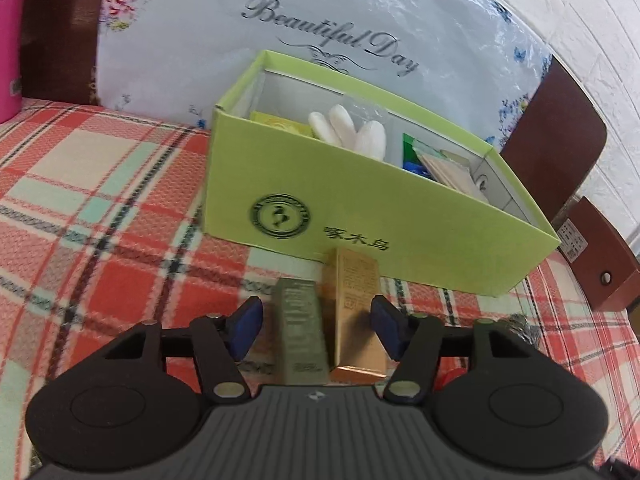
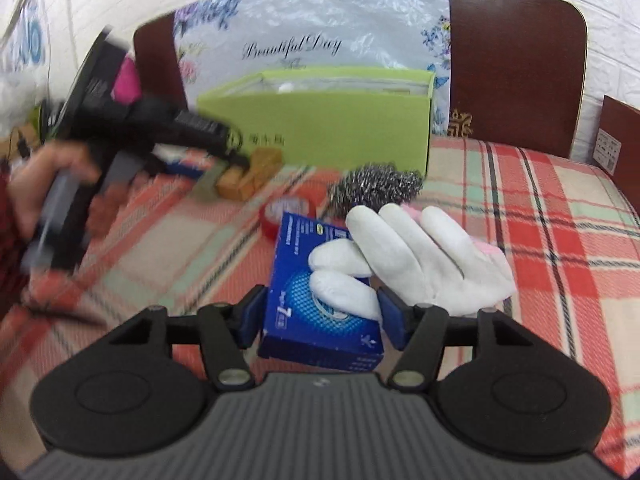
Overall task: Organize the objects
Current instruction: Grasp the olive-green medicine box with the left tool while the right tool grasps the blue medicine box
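A lime green open box stands on the plaid cloth and holds a white glove, a yellow packet and wooden sticks. My left gripper is open, its jaws on either side of a gold box and an olive box lying side by side before the green box. My right gripper has its pads against a blue box, with a white glove draped over it. The green box also shows in the right wrist view.
A steel scouring ball and a red tape roll lie beyond the blue box. A floral "Beautiful Day" bag and dark red panels stand behind. A pink container is far left.
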A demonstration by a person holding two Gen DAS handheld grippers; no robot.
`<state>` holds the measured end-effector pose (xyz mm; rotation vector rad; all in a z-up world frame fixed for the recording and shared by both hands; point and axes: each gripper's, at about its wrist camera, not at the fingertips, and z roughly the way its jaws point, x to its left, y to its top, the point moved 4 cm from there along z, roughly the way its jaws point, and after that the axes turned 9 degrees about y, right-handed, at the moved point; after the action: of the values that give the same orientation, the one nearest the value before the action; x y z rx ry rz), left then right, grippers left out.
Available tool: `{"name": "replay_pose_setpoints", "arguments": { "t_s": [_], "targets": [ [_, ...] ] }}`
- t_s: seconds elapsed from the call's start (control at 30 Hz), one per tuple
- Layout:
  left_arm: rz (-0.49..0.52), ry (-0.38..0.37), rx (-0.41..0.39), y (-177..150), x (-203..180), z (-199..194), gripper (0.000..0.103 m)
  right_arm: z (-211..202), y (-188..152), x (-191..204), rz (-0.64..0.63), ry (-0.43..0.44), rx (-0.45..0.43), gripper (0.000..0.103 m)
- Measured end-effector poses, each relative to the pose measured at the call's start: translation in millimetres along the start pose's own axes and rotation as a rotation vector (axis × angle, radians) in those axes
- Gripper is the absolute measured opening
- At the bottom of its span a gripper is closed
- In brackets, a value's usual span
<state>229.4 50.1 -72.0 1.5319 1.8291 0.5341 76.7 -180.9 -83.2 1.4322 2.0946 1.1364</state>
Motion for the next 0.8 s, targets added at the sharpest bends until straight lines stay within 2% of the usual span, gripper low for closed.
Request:
{"name": "replay_pose_setpoints", "arguments": {
  "t_s": [0.07,0.13,0.23,0.27,0.3,0.37,0.43,0.5,0.6,0.73,0.77,0.8],
  "targets": [
    [0.033,-0.03,0.019,-1.9,-8.6,-2.0,0.055,-4.6,-12.0,1.0,-0.015,-0.026,0.029,0.06],
    [0.081,-0.081,0.033,-9.1,-16.0,-8.9,0.049,-11.4,-18.4,-2.0,0.01,-0.053,0.017,0.063],
    [0.095,-0.115,0.047,-25.9,-14.1,-20.5,0.049,-16.8,-17.1,-9.3,0.077,-0.065,0.001,0.07],
    [0.085,-0.1,0.046,-30.6,-9.9,-24.0,0.052,-18.4,-15.8,-9.9,0.078,-0.064,-0.005,0.072],
    [0.085,-0.068,0.042,-36.2,-5.1,-26.5,0.049,-20.2,-14.2,-10.3,0.073,-0.066,-0.014,0.076],
    [0.113,-0.035,0.005,-44.2,1.5,-34.2,0.049,-23.8,-9.9,-12.3,0.047,-0.073,-0.044,0.085],
    [0.127,0.009,-0.004,-47.4,5.3,-39.7,0.05,-25.4,-7.4,-21.5,0.046,-0.14,-0.067,0.092],
    [0.137,0.046,-0.005,-47.4,6.7,-42.9,0.053,-28.2,-6.5,-33.8,0.101,-0.215,-0.069,0.093],
    [0.134,0.053,-0.003,-43.7,3.3,-38.7,0.057,-45.4,-5.5,-34.9,0.154,-0.117,-0.128,0.09],
    [0.181,0.072,-0.019,-42.0,-6.1,-32.2,0.057,-55.1,-6.2,-13.8,0.1,0.0,-0.116,0.084],
    [0.202,0.075,-0.018,-43.1,-9.2,-31.0,0.053,-56.4,-7.0,-7.1,0.089,0.029,-0.11,0.079],
    [0.228,0.082,-0.02,-44.4,-11.4,-31.6,0.039,-56.6,-6.9,-1.2,0.084,0.063,-0.11,0.075]
  ]
}}
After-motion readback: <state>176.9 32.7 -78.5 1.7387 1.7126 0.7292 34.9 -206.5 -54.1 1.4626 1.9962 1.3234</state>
